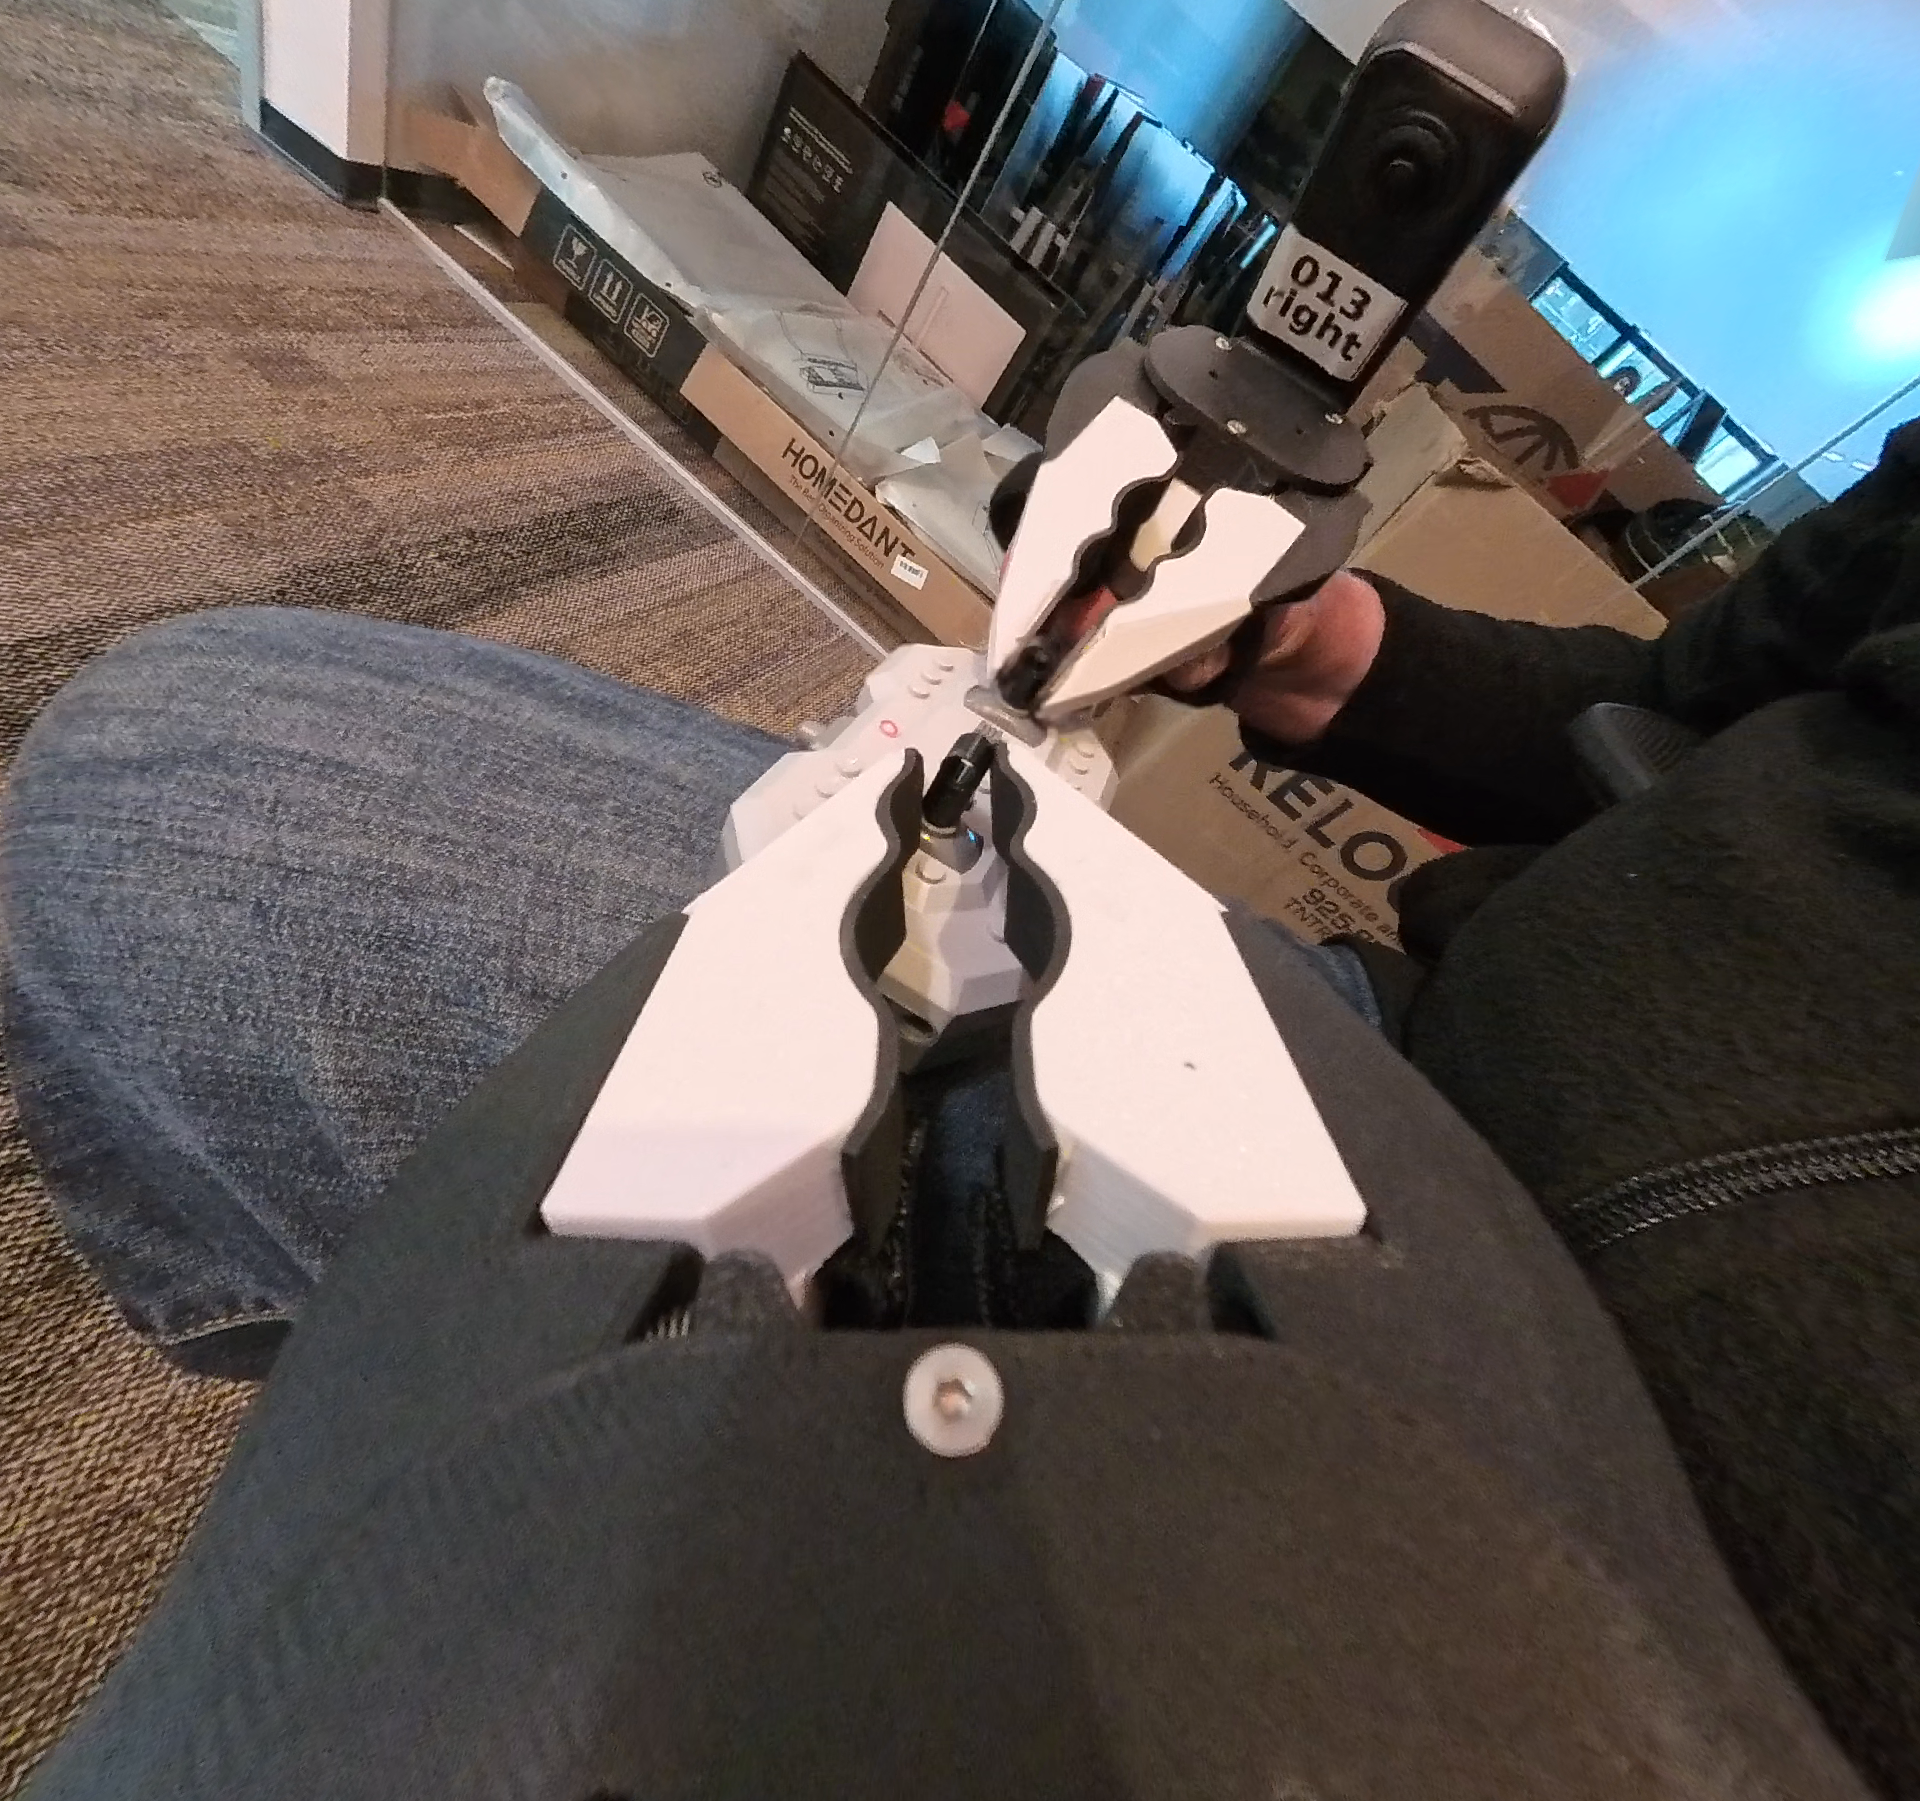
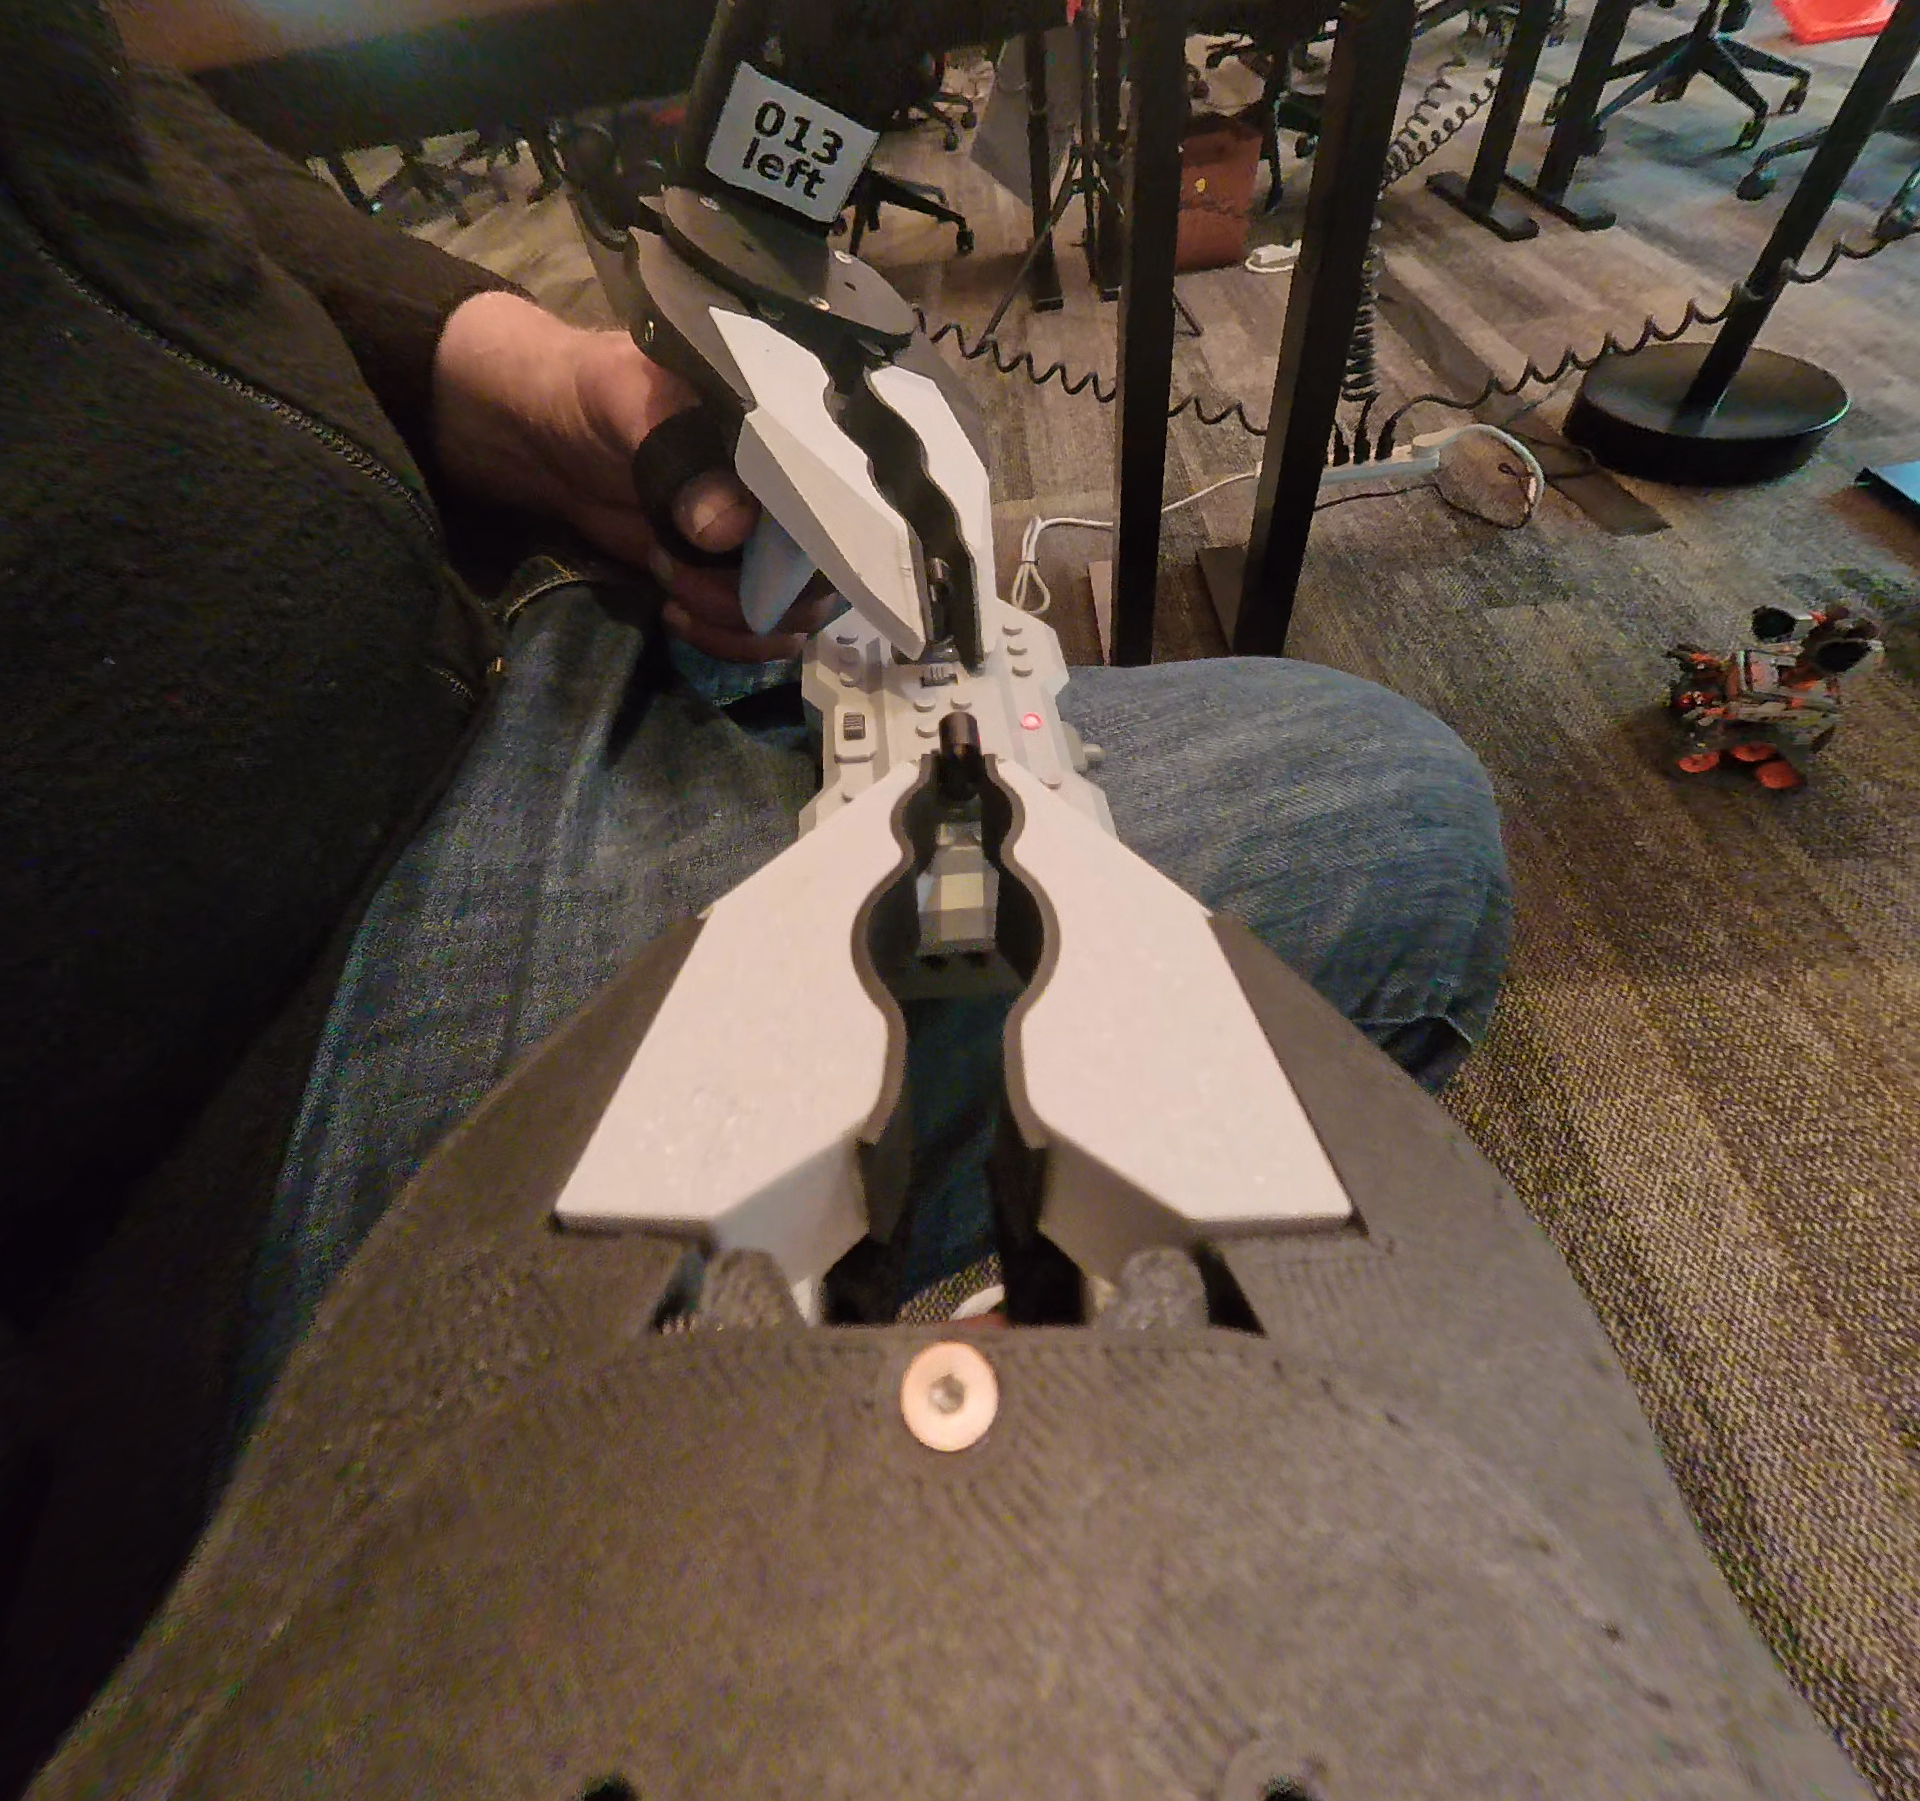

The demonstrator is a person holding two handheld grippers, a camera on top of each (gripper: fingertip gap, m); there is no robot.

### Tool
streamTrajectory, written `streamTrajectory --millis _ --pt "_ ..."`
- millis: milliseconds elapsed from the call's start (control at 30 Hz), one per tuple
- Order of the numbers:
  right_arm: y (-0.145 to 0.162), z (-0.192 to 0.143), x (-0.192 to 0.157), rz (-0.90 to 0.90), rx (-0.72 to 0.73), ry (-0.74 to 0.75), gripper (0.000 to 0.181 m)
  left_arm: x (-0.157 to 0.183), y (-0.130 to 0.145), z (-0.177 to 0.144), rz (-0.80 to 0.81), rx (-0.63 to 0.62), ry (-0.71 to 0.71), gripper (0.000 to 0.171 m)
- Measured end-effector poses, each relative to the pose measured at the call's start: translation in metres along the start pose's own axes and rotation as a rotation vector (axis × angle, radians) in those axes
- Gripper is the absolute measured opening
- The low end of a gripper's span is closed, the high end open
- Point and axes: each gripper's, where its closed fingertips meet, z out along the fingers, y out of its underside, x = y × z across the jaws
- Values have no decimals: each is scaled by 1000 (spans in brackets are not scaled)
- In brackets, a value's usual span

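A grey brick-built remote controller (image 1: 883, 712) with a red light lies on the blue-jeaned knee (image 1: 312, 868) of a seated person. My left gripper (image 1: 961, 775) is shut on a black joystick (image 1: 958, 787) at its near end. My right gripper (image 1: 1023, 697) comes down from the upper right, shut on a second black stick at the far end. In the right wrist view my right gripper (image 2: 956, 764) pinches a black joystick (image 2: 956, 738) on the controller (image 2: 883, 712). The left gripper (image 2: 940, 645) grips the far stick, held by a hand (image 2: 561, 421).
A small red and grey toy vehicle (image 2: 1766, 702) stands on the carpet to the right. Black desk legs (image 2: 1148, 297), coiled cables, a white power strip (image 2: 1382, 468) and a round stand base (image 2: 1704, 411) are beyond the knee. Flat cardboard boxes (image 1: 810, 473) lean along a glass wall. Only a small space, under 4 cm, lies between the two pairs of fingers.
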Motion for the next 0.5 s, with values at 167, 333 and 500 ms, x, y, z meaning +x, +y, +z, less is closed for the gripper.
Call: streamTrajectory --millis 167,333,500 --pt "0 3 -3 -126 -51 16 5 -1 0 -1 -14 2 5 11" --pt "3 3 -10 -360 -138 64 5 1 2 -1 -1 1 7 11" --pt "2 3 -6 -155 -88 15 5 1 2 -2 23 -5 -6 12"
